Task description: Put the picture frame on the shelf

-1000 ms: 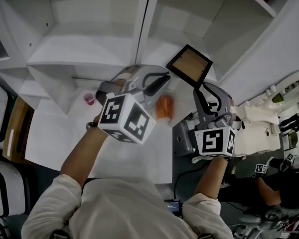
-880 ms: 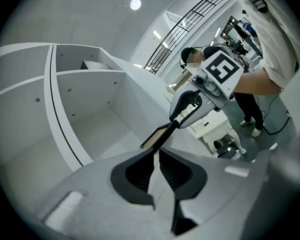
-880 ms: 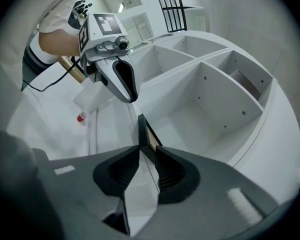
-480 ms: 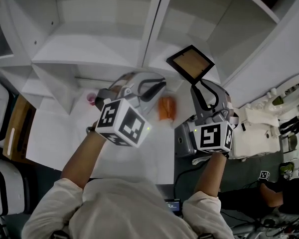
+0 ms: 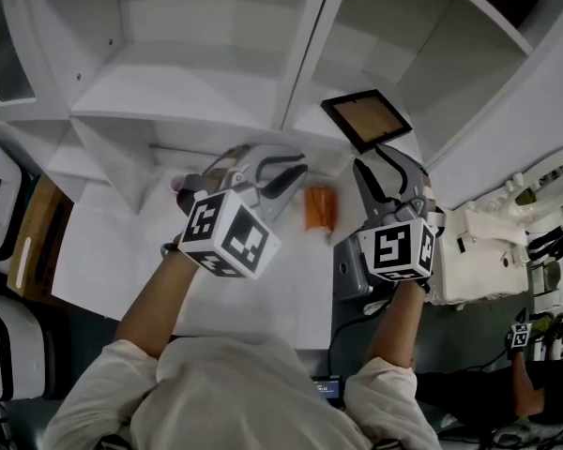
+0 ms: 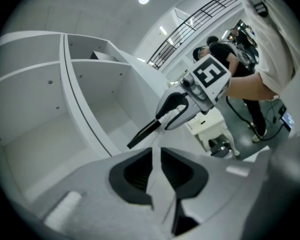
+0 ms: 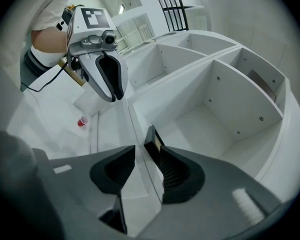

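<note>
The picture frame [image 5: 366, 120], black-edged with a brown panel, rests at the front of the white shelf's [image 5: 216, 111] right compartment. My right gripper [image 5: 387, 156] is just below it and its jaws are opening. In the right gripper view the frame's edge [image 7: 152, 138] stands at the tip of the right jaw, with a gap to the left jaw of the gripper [image 7: 140, 151]. My left gripper [image 5: 296, 169] hovers over the table left of the frame, jaws opening with nothing between them [image 6: 156, 151]. It sees the frame edge-on [image 6: 142, 134].
An orange object [image 5: 319, 207] lies on the white table [image 5: 122, 251] between the two grippers. A red cup [image 7: 83, 122] stands near the left gripper. A white machine [image 5: 479, 247] sits to the right; a person's hand shows at the lower right.
The frame has settled lower and flatter onto the shelf. The right gripper's jaws have spread away from it. The left gripper has shifted slightly.
</note>
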Demonstrator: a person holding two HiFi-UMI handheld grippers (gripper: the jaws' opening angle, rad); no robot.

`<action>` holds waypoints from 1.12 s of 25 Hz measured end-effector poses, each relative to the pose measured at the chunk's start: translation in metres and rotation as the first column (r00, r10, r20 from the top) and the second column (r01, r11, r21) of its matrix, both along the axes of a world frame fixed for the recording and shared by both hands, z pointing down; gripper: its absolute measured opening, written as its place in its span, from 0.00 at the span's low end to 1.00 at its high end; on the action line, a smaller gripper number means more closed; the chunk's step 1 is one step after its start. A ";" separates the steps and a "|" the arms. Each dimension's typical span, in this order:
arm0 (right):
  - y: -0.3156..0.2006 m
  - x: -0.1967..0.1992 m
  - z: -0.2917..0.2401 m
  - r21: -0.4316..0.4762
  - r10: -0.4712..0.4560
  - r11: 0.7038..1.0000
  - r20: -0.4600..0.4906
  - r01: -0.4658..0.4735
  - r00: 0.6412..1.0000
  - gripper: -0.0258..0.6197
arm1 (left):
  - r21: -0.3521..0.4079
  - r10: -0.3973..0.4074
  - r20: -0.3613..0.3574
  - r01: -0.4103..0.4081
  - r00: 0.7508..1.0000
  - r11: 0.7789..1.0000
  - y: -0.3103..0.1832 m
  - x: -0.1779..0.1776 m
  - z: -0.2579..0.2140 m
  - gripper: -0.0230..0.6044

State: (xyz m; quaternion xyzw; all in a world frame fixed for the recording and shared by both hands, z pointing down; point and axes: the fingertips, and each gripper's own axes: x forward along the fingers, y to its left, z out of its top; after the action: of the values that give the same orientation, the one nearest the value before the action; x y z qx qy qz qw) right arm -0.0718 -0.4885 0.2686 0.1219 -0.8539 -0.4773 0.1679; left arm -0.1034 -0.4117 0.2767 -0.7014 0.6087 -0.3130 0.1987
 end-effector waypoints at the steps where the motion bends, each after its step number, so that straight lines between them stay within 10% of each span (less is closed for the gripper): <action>1: 0.001 -0.002 0.001 0.004 -0.001 1.000 -0.006 0.001 1.000 0.30 | 0.000 -0.003 -0.001 0.003 1.000 1.000 0.001 -0.001 0.001 0.12; 28: 0.007 -0.045 0.022 0.029 -0.003 1.000 -0.140 0.007 0.990 0.44 | -0.046 -0.095 -0.072 0.092 0.993 0.995 0.040 -0.027 0.033 0.18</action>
State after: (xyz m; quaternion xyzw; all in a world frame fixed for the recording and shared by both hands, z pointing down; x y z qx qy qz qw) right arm -0.1170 -0.4812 0.2904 0.0883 -0.8332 -0.4977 0.2244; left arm -0.1307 -0.3712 0.3093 -0.6874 0.6411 -0.3084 0.1462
